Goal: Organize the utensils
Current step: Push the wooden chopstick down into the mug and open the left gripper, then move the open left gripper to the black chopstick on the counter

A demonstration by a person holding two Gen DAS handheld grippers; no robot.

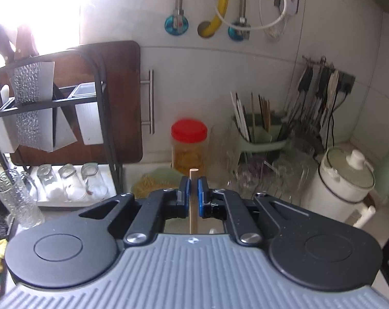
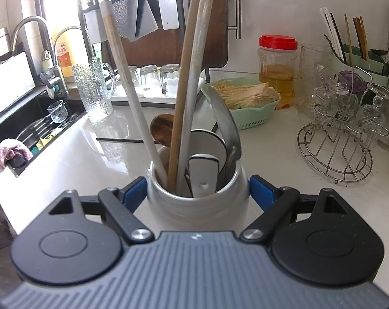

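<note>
My left gripper [image 1: 193,195] is shut on a thin wooden stick handle [image 1: 193,206] that stands upright between the blue pads; its lower end is hidden. My right gripper [image 2: 198,193] is spread wide around a white ceramic utensil crock [image 2: 197,206], with a blue pad at each side of it. The crock holds several utensils: white-handled tools [image 2: 122,77], a wooden handle [image 2: 184,77], a steel spoon [image 2: 226,126] and a white spatula [image 2: 202,175]. A wooden spoon [image 2: 162,128] with a dark handle lies on the white counter [image 2: 78,154] behind the crock.
A green basket [image 2: 248,103] of dried food, a red-lidded jar [image 2: 278,69], a glass pitcher [image 2: 94,92] and a wire rack of glasses [image 2: 341,128] stand on the counter. A sink [image 2: 32,128] is at the left. A chopstick holder [image 1: 261,134] and white cooker [image 1: 343,180] sit by the wall.
</note>
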